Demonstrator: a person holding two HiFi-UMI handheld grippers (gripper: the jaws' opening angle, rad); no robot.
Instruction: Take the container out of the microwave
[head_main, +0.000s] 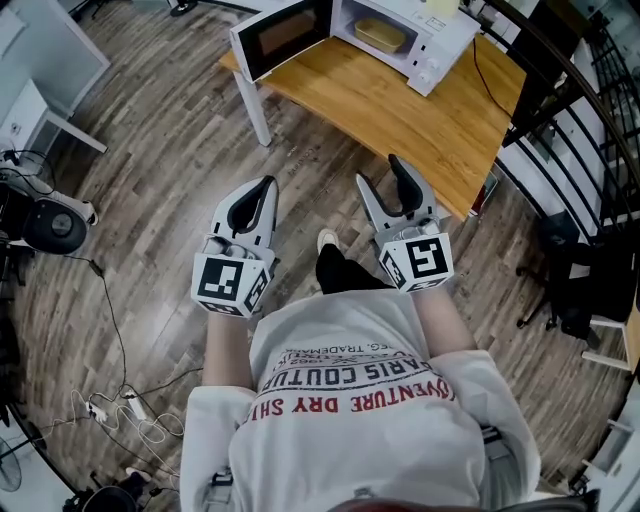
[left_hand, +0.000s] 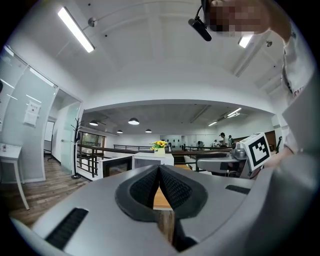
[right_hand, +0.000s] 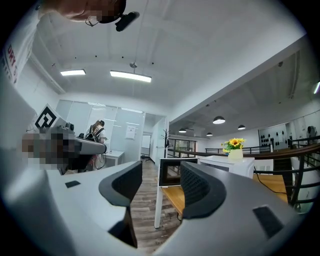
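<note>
A white microwave (head_main: 425, 40) stands on the wooden table (head_main: 400, 115) at the top of the head view, its door (head_main: 283, 35) swung open to the left. Inside lies a pale yellowish container (head_main: 382, 36). Both grippers hover level over the floor, short of the table's near edge. My left gripper (head_main: 267, 185) is shut with nothing between its pads (left_hand: 170, 187). My right gripper (head_main: 382, 172) stands open and empty, its fingers (right_hand: 200, 187) apart, and the microwave door (right_hand: 170, 172) shows between them. In the left gripper view the microwave (left_hand: 150, 161) sits far ahead.
The table's white leg (head_main: 253, 105) stands ahead of the left gripper. A black railing (head_main: 575, 110) and a dark chair (head_main: 580, 275) are at the right. Cables (head_main: 125, 405) trail on the floor at lower left, beside a black device (head_main: 50, 225). Yellow flowers (right_hand: 235, 144) sit on the microwave.
</note>
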